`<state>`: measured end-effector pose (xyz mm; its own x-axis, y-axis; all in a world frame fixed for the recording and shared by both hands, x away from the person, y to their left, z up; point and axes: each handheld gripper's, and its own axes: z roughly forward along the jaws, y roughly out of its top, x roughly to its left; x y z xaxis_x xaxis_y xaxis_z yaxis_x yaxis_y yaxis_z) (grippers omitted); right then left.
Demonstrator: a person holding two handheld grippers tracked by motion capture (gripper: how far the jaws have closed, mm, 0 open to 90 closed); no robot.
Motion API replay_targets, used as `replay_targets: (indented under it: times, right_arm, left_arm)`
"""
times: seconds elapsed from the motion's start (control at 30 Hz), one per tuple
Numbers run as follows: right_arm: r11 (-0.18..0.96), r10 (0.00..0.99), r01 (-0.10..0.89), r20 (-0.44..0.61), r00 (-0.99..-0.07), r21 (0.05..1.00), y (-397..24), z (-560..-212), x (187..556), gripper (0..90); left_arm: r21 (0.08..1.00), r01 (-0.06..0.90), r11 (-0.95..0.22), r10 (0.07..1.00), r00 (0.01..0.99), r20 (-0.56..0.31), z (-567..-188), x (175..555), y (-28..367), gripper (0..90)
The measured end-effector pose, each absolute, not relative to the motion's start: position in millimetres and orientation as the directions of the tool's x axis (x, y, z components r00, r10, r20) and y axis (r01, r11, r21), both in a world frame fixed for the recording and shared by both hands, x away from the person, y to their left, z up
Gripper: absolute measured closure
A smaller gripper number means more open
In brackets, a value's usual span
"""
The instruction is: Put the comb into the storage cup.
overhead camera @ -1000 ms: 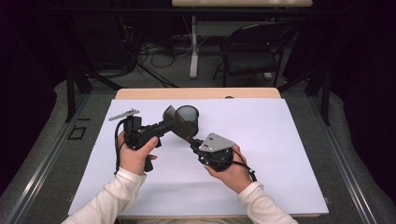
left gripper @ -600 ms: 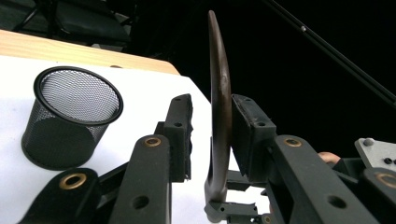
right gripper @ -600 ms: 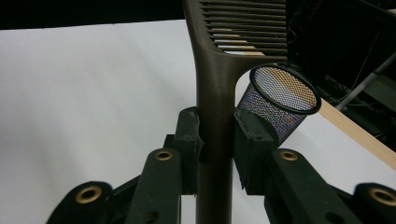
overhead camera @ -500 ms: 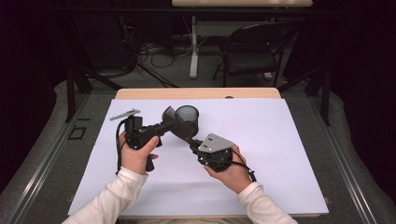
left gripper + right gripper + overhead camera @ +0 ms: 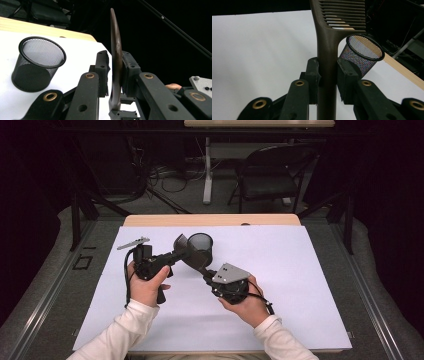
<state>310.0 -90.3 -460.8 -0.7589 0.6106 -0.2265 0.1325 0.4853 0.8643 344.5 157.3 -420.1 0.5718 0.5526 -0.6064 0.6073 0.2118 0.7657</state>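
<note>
Comparing the high view with the two earlier pictures, almost nothing has shifted: both hands sit in the same places over the white table [image 5: 280, 285], and the brown comb [image 5: 192, 256] hangs between the two grippers, above the table and just in front of the black mesh cup [image 5: 202, 245]. The left gripper [image 5: 179, 254] reaches in from the left, the right gripper [image 5: 206, 276] from the lower right, and the comb bridges them. That stillness reads as a pause in a hand-over, with neither side having let go yet.

From the left gripper view, the comb [image 5: 115, 57] stands edge-on between the jaws. The right-hand pad presses against it; on the left a thin gap seems to remain, so I cannot tell whether this gripper truly clamps. The mesh cup [image 5: 37, 65] stands upright on the table, well to the side.

From the right gripper view, the jaws are closed on the comb's handle [image 5: 326, 67], teeth rising above. The mesh cup [image 5: 362, 55] lies just beyond, its mouth open, so dropping the comb in looks like the likely goal.
</note>
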Motion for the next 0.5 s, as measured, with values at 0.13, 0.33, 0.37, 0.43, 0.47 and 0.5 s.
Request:
replay_targets:
  times: [0.13, 0.33, 0.37, 0.43, 0.47, 0.5]
  right_arm:
    - [0.486, 0.61, 0.132, -0.228, -0.759, 0.864, -89.9, -461.1, 310.0, 72.9]
    - [0.488, 0.61, 0.134, -0.227, -0.759, 0.862, -90.0, -461.3, 310.2, 72.9]
    - [0.487, 0.611, 0.136, -0.226, -0.759, 0.863, -90.0, -461.5, 310.3, 72.9]
    - [0.488, 0.611, 0.137, -0.225, -0.759, 0.862, -89.9, -461.6, 310.4, 72.9]
    - [0.489, 0.611, 0.136, -0.226, -0.759, 0.862, -90.0, -461.7, 310.5, 72.9]
    - [0.49, 0.61, 0.136, -0.227, -0.759, 0.861, -90.1, -461.8, 310.6, 72.9]
  left_arm:
    - [0.758, 0.613, 0.222, 0.546, 0.566, -0.618, -421.6, 344.8, 157.5, 78.7]
    - [0.75, 0.619, 0.233, 0.537, 0.562, -0.63, -423.1, 345.2, 157.8, 80.1]
    - [0.746, 0.623, 0.236, 0.535, 0.558, -0.635, -423.4, 345.3, 157.4, 80.3]
    - [0.743, 0.626, 0.238, 0.53, 0.557, -0.639, -424.1, 345.5, 157.1, 81.2]
    - [0.741, 0.629, 0.237, 0.531, 0.555, -0.641, -424.1, 345.3, 157.0, 81.5]
    - [0.74, 0.629, 0.237, 0.53, 0.555, -0.641, -424.3, 345.2, 157.0, 81.8]
